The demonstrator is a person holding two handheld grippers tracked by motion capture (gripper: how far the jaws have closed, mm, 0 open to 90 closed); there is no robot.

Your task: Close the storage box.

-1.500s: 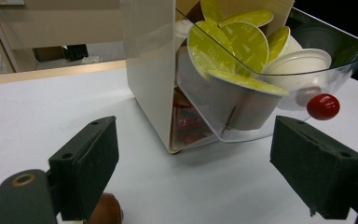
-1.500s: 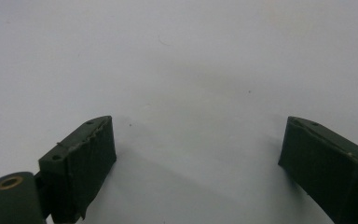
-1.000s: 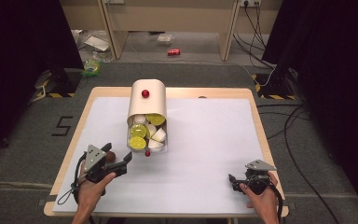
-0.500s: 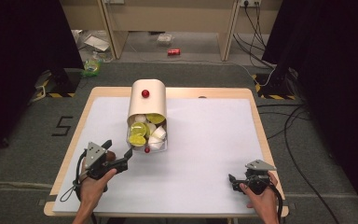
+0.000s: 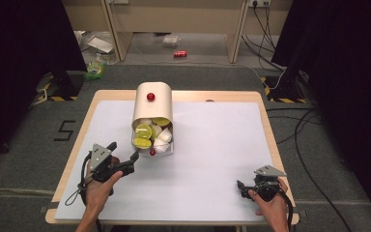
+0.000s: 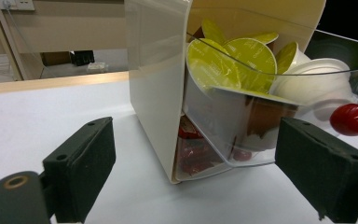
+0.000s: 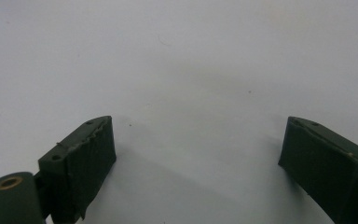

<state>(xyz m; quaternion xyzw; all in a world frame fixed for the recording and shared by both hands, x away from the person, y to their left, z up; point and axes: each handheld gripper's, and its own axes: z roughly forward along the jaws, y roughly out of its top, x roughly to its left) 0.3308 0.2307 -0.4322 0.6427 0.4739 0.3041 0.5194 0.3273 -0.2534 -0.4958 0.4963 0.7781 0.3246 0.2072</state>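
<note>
A cream box (image 5: 152, 107) with a red knob (image 5: 150, 96) on top stands at the table's middle back. Its clear drawer (image 5: 153, 137) sticks out at the front, full of pods with yellow-green lids (image 5: 143, 131) and white cups. A small red knob (image 5: 152, 152) marks the drawer's front. My left gripper (image 5: 123, 152) is open, just left of and before the drawer. In the left gripper view the box (image 6: 156, 84), the drawer (image 6: 242, 126) and its red knob (image 6: 351, 119) stand between the wide jaws of this gripper (image 6: 196, 177). My right gripper (image 5: 244, 186) is open over bare table.
A white mat (image 5: 212, 145) covers the wooden table (image 5: 265, 121). The right gripper (image 7: 196, 163) looks down on plain white surface. Beyond the table lie floor cables (image 5: 309, 121), a red can (image 5: 179, 53) and litter.
My left gripper has moved forward, closer to the drawer's front. The right gripper has stayed still.
</note>
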